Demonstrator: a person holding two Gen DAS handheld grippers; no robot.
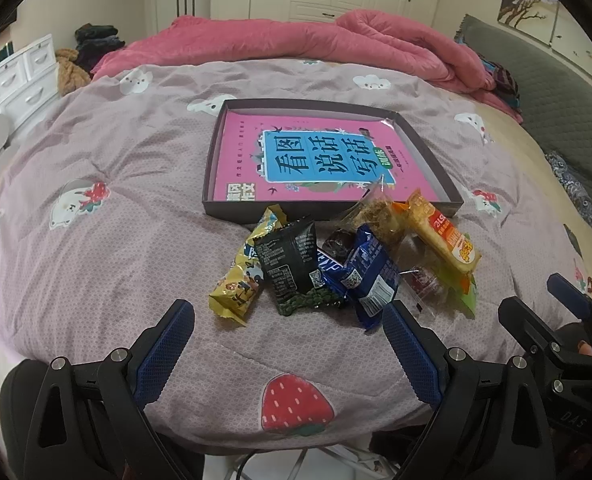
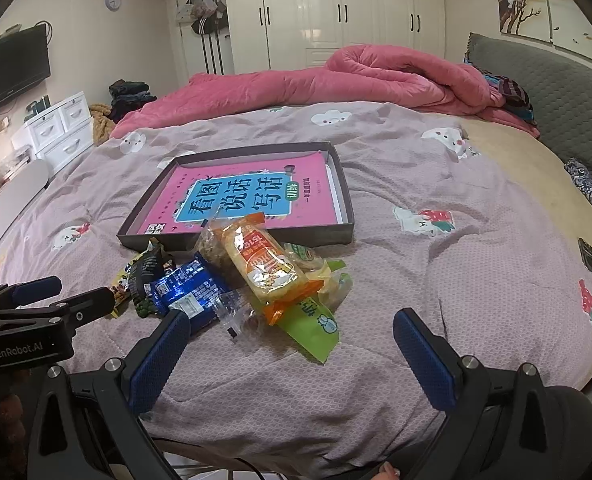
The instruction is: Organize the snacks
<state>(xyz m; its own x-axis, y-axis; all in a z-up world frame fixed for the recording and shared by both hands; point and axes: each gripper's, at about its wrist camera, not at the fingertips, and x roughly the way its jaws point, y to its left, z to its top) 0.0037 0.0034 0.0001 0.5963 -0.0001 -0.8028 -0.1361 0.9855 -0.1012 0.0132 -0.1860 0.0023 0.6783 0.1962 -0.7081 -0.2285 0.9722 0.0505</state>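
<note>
A pile of wrapped snacks lies on the bed in front of a shallow dark tray (image 1: 436, 156) (image 2: 346, 184) that holds a pink book (image 1: 296, 152) (image 2: 247, 196). The pile includes a yellow packet (image 1: 239, 276), a black packet (image 1: 289, 264) (image 2: 143, 272), a blue packet (image 1: 370, 276) (image 2: 191, 284), an orange packet (image 1: 444, 236) (image 2: 263, 264) and a green packet (image 2: 316, 324). My left gripper (image 1: 287, 320) is open and empty, just short of the pile. My right gripper (image 2: 287, 332) is open and empty, near the green packet. The right gripper also shows in the left wrist view (image 1: 544, 308), and the left gripper in the right wrist view (image 2: 67, 292).
The snacks lie on a lilac quilt (image 1: 115, 152) (image 2: 436, 280) with cartoon prints. A rumpled pink blanket (image 1: 296, 40) (image 2: 356, 76) lies behind the tray. A grey headboard (image 2: 556, 80) is at the right, white drawers (image 2: 59, 128) at the left.
</note>
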